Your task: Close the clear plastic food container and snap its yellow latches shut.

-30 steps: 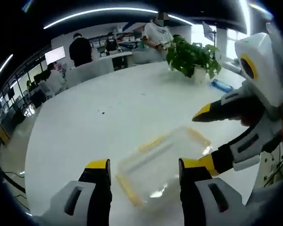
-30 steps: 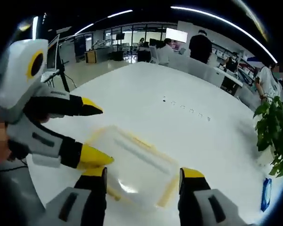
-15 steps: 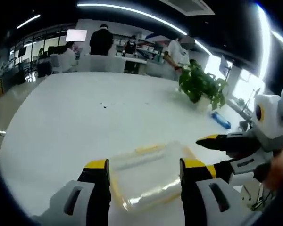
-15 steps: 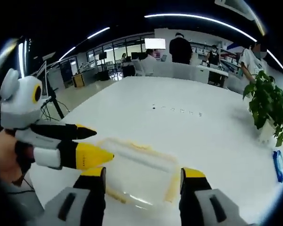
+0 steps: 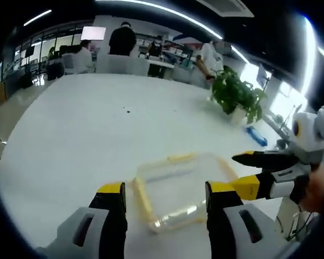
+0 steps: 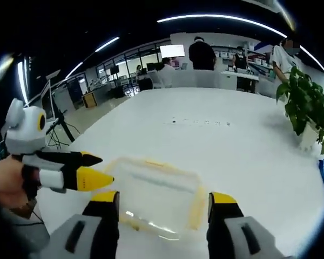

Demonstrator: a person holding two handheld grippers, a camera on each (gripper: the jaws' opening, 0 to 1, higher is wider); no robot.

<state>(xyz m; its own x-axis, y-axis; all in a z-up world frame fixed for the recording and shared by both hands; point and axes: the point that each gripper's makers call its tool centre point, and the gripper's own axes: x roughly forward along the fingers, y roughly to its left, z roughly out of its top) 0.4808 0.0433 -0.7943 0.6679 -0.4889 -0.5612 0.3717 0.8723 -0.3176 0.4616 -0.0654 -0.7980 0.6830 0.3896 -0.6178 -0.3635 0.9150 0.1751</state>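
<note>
A clear plastic food container [image 5: 181,186] with yellow latches [image 5: 142,195] lies flat on the white table [image 5: 97,124], its lid on top. My left gripper [image 5: 164,190] hovers open just in front of it, the container showing between the jaws. My right gripper [image 6: 164,198] is open too, held over the container [image 6: 156,191] from the opposite side. The left gripper [image 6: 92,168] comes into the right gripper view from the left, a hand holding it. In the left gripper view the right gripper [image 5: 248,171] reaches in from the right. Neither touches the container.
A potted green plant [image 5: 235,94] and a blue object [image 5: 256,136] stand at the table's far right. Several people [image 5: 121,38] are at desks beyond the table's far edge. The table's near edge [image 6: 48,208] lies close to the container.
Both cameras have pulled back a little from the container. The grippers stay open and apart from it; the container has not moved on the table.
</note>
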